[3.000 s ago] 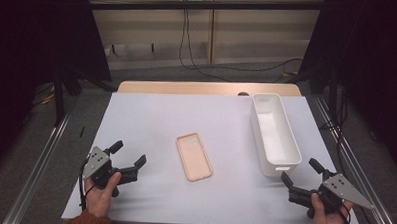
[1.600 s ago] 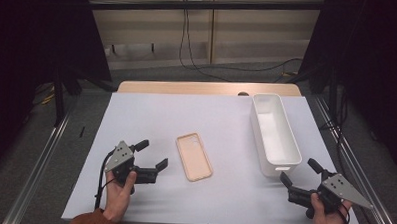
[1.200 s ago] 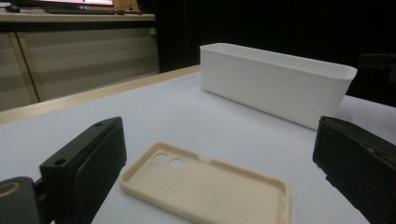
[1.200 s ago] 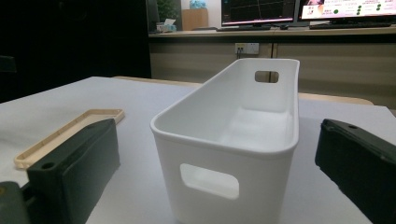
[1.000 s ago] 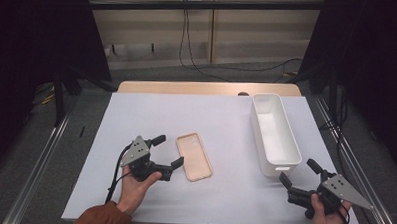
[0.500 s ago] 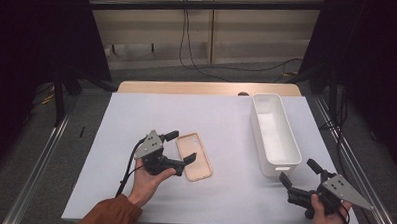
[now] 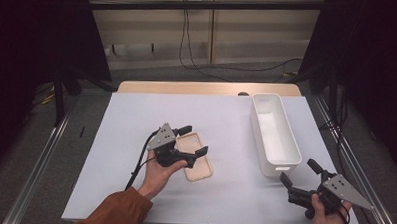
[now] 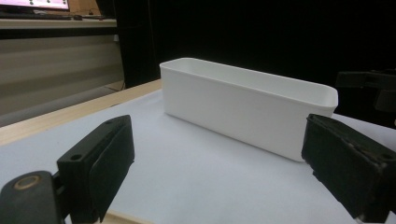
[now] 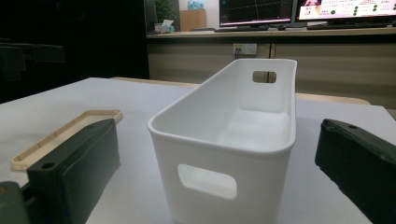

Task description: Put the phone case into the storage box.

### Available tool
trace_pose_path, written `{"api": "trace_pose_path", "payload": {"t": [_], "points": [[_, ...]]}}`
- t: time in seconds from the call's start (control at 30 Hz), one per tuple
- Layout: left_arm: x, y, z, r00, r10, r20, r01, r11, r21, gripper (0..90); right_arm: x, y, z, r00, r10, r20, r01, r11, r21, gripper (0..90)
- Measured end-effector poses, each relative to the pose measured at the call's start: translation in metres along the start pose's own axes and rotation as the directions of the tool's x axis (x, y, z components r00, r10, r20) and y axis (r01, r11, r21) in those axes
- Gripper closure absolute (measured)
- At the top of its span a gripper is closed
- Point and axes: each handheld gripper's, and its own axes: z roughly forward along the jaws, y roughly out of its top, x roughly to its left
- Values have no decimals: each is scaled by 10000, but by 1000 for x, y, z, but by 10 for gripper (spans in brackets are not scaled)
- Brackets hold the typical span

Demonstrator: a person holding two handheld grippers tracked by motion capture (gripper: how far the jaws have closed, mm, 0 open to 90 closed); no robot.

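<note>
Your left hand-held gripper [image 7: 194,140] is hovering at the centre of the high view, directly over the near-left end of the beige tray-like lid [image 7: 197,157], which is lying flat on the white tabletop [image 7: 126,119]. Its jaws are standing wide, one just past the lid's upper edge and the other over its middle; they have just been closing a little, and neither pad is pressing on the lid. In the left gripper view the two black jaws are rising at the lower left and lower right of the frame with bare tabletop showing between them, and a sliver of the lid's edge [image 8: 122,217] is peeking in at the bottom.

The white plastic bin [image 7: 275,132] is sitting to the right of centre in the high view, well apart from the lid, with its long side running toward the top of the frame. In the left gripper view the bin [image 8: 247,102] is crossing the middle of the frame beyond the jaws.

Your right hand-held gripper [image 7: 300,175] is resting in the lower right of the high view, just beside the near end of the bin, with its jaws spread and nothing between them. In the right gripper view the bin [image 9: 233,135] is standing straight ahead between the jaws, its handle cut-out facing you, and the lid [image 9: 65,133] is lying at the left.
</note>
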Motion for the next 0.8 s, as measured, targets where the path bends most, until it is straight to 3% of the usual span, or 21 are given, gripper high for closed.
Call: {"api": "trace_pose_path", "payload": {"t": [0.43,0.63,0.8], "points": [[2,6,21,9996,-136,236,135,9999,60,176,0,0,0,10000,-20,40,20,10000,10,0],[2,4,26,9986,-224,474,212,9995,253,258,0,0,-1,10000,8,34,-8,10000,8,0],[3,4,30,9977,-168,655,137,9988,473,399,0,0,0,10000,21,27,-21,10000,9,0]]}}
